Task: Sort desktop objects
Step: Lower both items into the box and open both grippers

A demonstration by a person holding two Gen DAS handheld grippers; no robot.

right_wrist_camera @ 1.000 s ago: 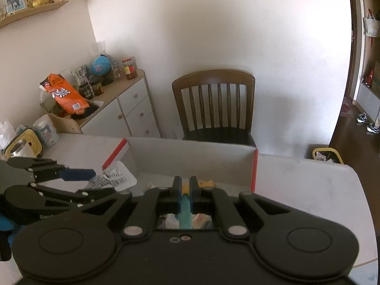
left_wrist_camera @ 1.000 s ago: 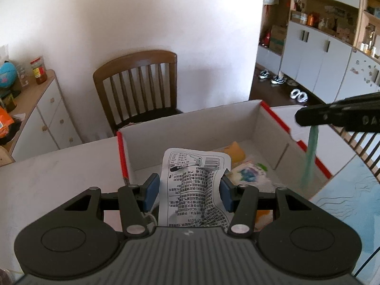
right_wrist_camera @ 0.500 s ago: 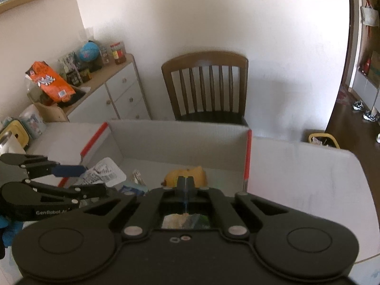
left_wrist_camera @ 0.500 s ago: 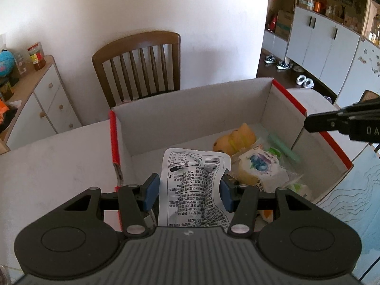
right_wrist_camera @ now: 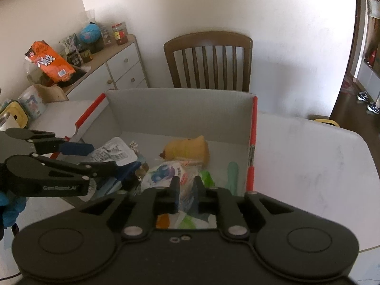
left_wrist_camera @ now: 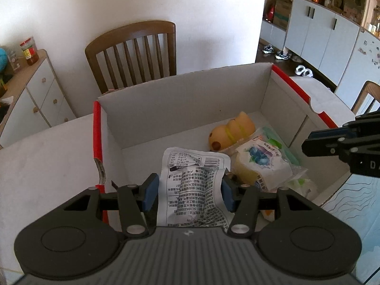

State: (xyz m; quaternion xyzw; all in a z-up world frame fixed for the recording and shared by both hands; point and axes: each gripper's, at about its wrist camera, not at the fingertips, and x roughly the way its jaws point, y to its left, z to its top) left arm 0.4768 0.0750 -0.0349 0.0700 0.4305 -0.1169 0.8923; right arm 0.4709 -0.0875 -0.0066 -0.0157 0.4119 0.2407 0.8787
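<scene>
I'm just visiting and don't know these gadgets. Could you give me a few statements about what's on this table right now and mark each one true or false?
1. The left gripper has a white packet printed with black text between its blue pads. True.
2. The cardboard box has blue edges. False: its edges are red.
3. A yellow soft toy lies inside the box. True.
4. The right gripper grips a green stick. False: its jaws are opening with nothing between them; the pale green stick lies in the box.
5. A wooden chair stands behind the table. True.
</scene>
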